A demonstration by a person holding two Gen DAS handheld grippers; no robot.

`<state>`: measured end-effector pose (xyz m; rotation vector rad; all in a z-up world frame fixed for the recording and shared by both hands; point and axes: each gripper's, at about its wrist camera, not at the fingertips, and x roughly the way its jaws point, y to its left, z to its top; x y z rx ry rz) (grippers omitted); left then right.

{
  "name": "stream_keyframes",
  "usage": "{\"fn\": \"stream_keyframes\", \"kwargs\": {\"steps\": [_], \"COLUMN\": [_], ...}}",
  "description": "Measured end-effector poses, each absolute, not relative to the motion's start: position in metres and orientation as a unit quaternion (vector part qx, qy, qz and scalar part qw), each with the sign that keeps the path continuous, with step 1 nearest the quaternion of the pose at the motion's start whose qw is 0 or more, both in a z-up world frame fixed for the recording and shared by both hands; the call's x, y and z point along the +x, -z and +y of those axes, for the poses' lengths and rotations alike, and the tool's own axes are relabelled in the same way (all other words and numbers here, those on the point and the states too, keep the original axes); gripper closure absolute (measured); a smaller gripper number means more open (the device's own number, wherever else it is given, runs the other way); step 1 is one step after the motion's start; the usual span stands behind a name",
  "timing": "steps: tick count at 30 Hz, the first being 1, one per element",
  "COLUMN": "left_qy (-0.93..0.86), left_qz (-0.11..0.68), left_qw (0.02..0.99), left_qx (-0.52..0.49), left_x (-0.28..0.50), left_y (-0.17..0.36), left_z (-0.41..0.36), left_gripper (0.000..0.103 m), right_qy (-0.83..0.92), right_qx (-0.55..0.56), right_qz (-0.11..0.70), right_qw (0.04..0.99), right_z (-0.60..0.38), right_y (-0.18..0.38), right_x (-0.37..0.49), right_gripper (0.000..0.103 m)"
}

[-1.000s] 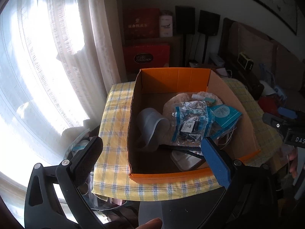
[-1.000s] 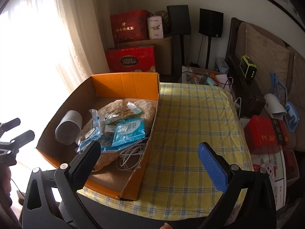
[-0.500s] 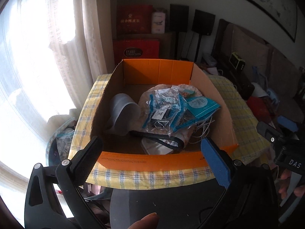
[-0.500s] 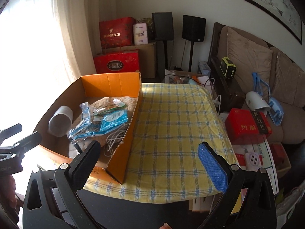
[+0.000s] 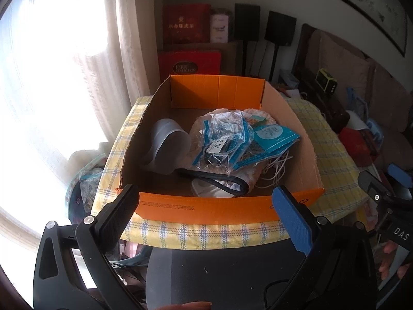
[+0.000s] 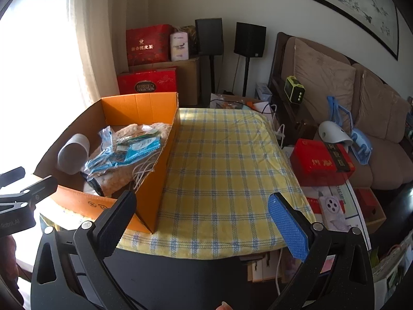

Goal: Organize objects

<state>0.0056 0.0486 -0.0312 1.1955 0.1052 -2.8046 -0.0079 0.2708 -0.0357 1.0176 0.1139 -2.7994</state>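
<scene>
— What can't we make out in the cardboard box (image 5: 219,206)?

— Its bottom, buried under blue packets (image 5: 232,142), a white cable (image 5: 273,170) and a grey cup (image 5: 167,152).

— And beside the box?

— Yellow checked tabletop (image 6: 227,170); only our right view shows the sofa (image 6: 335,82) beyond it.

— Our fingers?

— Left gripper (image 5: 206,217) and right gripper (image 6: 204,219) both spread apart, empty, short of the box.

I found the yellow checked tablecloth (image 6: 227,165) bare beside the cardboard box (image 6: 155,180), whose open top (image 5: 216,134) stayed crowded with packets (image 5: 227,139).
</scene>
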Motion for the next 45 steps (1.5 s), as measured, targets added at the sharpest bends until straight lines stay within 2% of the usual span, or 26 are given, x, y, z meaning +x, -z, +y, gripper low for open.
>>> {"fn": "stream_keyframes", "kwargs": {"steps": [45], "left_qy": [0.923], "left_qz": [0.017], "left_qw": [0.06], "left_qx": [0.379], "left_x": [0.0092], "left_y": [0.0234], "left_z": [0.049], "left_gripper": [0.0], "right_qy": [0.941], "right_qx": [0.331], "right_qz": [0.037], "right_qw": [0.067], "right_z": [0.2744], "right_y": [0.0276], "right_x": [-0.0067], "right_gripper": [0.0]}}
